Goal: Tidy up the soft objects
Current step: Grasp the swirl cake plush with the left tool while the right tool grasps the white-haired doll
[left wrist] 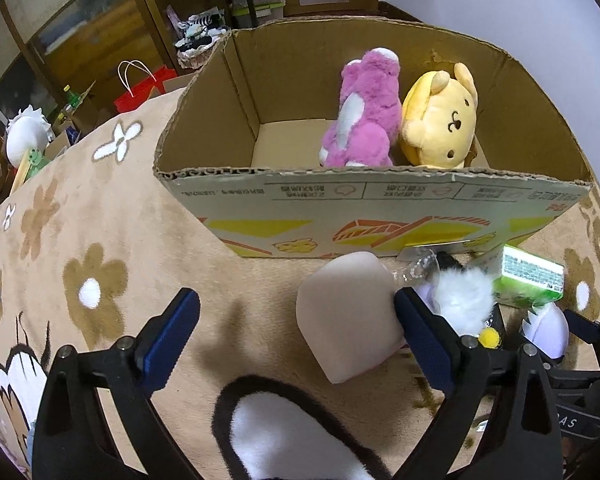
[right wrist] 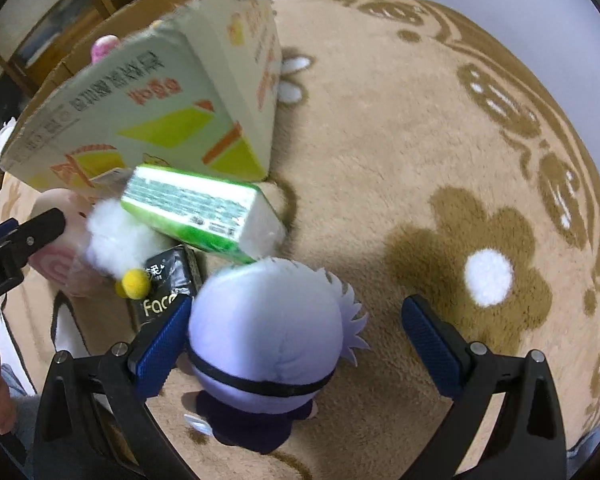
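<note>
Two plush toys sit in the box [left wrist: 364, 200]: a pink bear [left wrist: 364, 112] and a yellow dog [left wrist: 440, 120], side by side at the back right. From the left wrist, the left tool [left wrist: 298, 314] has its fingers wide apart and holds nothing. A pale pink cushion [left wrist: 348, 316] lies on the flowery rug [left wrist: 100, 220], touching the right finger. Beside it are a white fluffy toy [left wrist: 464, 296] and a green tissue pack [left wrist: 528, 276].

From the right wrist, the right tool [right wrist: 296, 324] is open too. A white-haired doll [right wrist: 268, 340] lies face down between its fingers, touching the left one. A black pack [right wrist: 168, 280] lies just behind the doll.
</note>
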Tool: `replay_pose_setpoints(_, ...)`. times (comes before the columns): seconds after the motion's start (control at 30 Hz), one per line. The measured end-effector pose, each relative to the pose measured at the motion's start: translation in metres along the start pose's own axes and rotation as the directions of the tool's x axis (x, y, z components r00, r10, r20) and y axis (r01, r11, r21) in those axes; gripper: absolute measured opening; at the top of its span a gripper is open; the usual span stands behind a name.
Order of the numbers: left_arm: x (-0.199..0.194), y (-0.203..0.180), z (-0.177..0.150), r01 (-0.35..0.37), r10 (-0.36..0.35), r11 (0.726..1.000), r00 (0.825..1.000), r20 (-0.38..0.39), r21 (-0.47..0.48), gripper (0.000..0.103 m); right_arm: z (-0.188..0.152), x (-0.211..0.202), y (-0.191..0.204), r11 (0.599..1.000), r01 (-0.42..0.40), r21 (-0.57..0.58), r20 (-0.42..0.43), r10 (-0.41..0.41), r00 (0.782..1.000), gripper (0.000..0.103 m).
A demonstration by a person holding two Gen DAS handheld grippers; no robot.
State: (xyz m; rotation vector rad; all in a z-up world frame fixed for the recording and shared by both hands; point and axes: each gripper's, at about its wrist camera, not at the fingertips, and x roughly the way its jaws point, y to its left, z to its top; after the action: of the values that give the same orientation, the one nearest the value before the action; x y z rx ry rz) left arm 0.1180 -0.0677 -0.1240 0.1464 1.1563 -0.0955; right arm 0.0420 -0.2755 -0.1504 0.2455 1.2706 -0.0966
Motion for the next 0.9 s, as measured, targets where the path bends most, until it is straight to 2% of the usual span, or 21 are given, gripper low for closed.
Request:
replay_pose_setpoints(0.13,0.002,0.003,0.001,0.002,-0.002,1.000,1.000,-0.006,-0.012,0.096,0.001,0.003,0.000,1.000,0.001,0.008,-0.006,-0.001,1.000,0.103)
replay_pose_setpoints(0.2,0.003,0.005,0.001,0.021,-0.021,0.999,1.000,-0.011,-0.025,0.089,0.002,0.005,0.000,1.000,0.004,0.006,-0.010,-0.004,1.000,0.103)
replay_pose_setpoints(0.37,0.004,0.007,0.000,0.071,-0.073,0.997,0.997,-0.029,-0.044,0.077,0.007,0.014,-0.001,1.000,0.007,0.008,-0.020,-0.007,1.000,0.103)
replay_pose_setpoints(0.73,0.005,0.008,-0.001,0.066,-0.067,0.997,0.997,-0.027,-0.035,0.076,0.013,0.030,-0.005,0.999,-0.001,0.034,-0.039,0.002,0.999,0.103)
replay_pose_setpoints(0.9,0.003,0.001,-0.002,0.114,-0.114,0.993,0.993,-0.035,-0.026,0.045,0.016,0.036,-0.009,0.999,-0.021,0.047,-0.047,0.023,0.999,0.103)
